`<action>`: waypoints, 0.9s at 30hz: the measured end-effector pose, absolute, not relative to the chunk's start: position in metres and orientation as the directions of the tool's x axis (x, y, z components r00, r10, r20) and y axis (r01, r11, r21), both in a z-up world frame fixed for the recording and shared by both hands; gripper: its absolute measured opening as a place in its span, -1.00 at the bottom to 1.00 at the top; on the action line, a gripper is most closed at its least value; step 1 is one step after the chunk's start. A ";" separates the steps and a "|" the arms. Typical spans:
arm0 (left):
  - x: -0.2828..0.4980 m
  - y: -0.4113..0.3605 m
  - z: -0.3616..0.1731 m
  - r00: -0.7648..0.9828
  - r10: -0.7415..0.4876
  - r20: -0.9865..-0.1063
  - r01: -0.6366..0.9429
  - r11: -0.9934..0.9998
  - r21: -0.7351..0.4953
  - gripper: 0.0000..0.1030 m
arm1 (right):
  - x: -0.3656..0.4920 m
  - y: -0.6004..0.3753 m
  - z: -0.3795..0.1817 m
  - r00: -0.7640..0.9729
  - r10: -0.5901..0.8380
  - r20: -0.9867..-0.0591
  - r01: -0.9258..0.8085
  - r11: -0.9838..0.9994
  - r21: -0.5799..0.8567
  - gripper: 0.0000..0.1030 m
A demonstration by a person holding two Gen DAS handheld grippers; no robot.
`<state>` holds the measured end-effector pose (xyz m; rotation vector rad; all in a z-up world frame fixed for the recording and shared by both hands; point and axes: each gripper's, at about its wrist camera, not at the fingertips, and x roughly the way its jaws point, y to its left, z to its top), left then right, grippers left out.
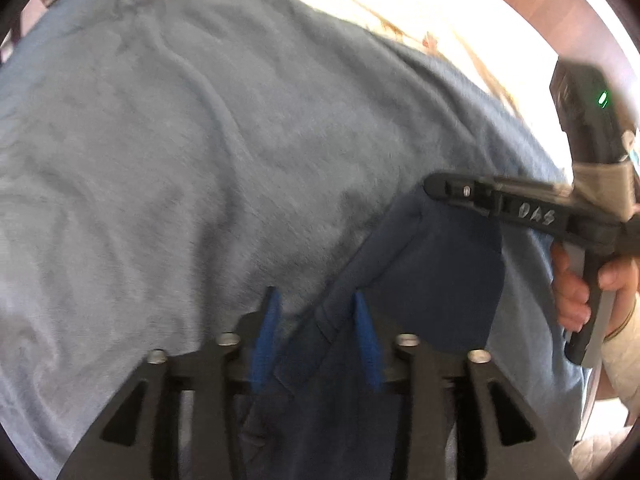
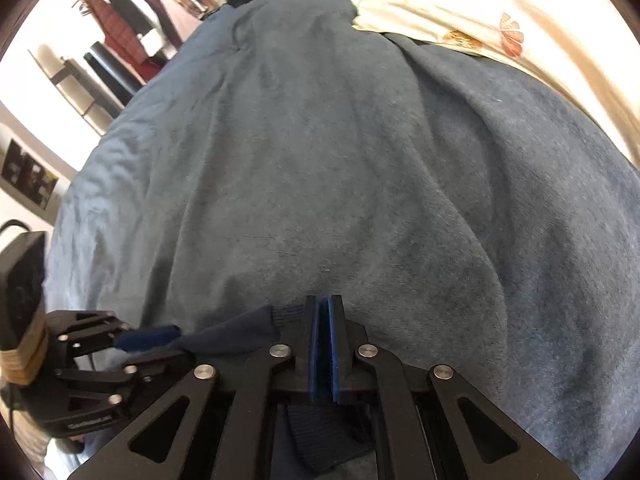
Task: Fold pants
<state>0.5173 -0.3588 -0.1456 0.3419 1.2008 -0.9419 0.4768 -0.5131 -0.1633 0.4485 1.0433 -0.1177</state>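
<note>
Left wrist view gives us the widest thing first: a grey-blue blanket (image 1: 180, 168) covering the bed, with a cream sheet (image 2: 500, 12) at its far edge. On the blanket lie the navy pants (image 1: 432, 280), bunched close under both tools at the near edge.

Our left gripper (image 1: 316, 340) has its 2 blue fingers (image 1: 264, 344) apart, and a band of the pants' cloth runs between them without being pinched, as far as the blurred frame lets us judge. Our right gripper (image 2: 324, 344) has its 2 fingers together, clamped on a ribbed edge of the pants, which hangs below the jaws in the right wrist view. A hand (image 1: 576, 292) grips that tool's handle.

We judge the fold turns on this: the held edge runs roughly from 1 gripper to the other, and the open blanket lies ahead of both. The right gripper already has the cloth; the left sits over it and would need to close before any carry.
</note>
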 end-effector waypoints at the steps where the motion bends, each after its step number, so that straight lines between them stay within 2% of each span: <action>1: 0.517 -0.354 -0.138 0.076 -0.445 -0.893 0.769 0.596 -0.232 -0.07 | 0.476 -0.513 -0.162 0.499 0.087 -0.862 0.321 0.906 0.277 -0.84; 2: 0.517 -0.349 -0.131 0.097 -0.450 -0.888 0.770 0.599 -0.220 -0.06 | 0.474 -0.513 -0.159 0.495 0.054 -0.867 0.334 0.909 0.247 -0.77; 3: 0.516 -0.344 -0.126 0.108 -0.452 -0.885 0.771 0.600 -0.212 -0.03 | 0.472 -0.514 -0.155 0.491 -0.001 -0.871 0.354 0.914 0.199 -0.61; 5: 0.511 -0.333 -0.114 0.124 -0.449 -0.885 0.782 0.594 -0.191 -0.03 | 0.468 -0.512 -0.146 0.497 -0.050 -0.866 0.368 0.916 0.158 -0.55; 11: 0.494 -0.289 -0.102 0.120 -0.395 -0.911 0.808 0.571 -0.142 -0.03 | 0.456 -0.481 -0.113 0.532 -0.014 -0.846 0.298 0.939 0.172 -0.54; 17: 0.489 -0.239 -0.121 0.100 -0.313 -0.944 0.798 0.592 -0.112 -0.04 | 0.460 -0.428 -0.116 0.513 0.025 -0.858 0.170 0.977 0.130 -0.54; 20: 0.495 -0.223 -0.132 0.080 -0.319 -0.944 0.791 0.597 -0.135 -0.06 | 0.467 -0.413 -0.124 0.503 0.014 -0.864 0.160 0.981 0.109 -0.54; 27: 0.499 -0.213 -0.151 -0.012 -0.355 -0.935 0.785 0.575 -0.229 -0.24 | 0.476 -0.398 -0.138 0.474 -0.026 -0.880 0.211 0.974 0.085 -0.54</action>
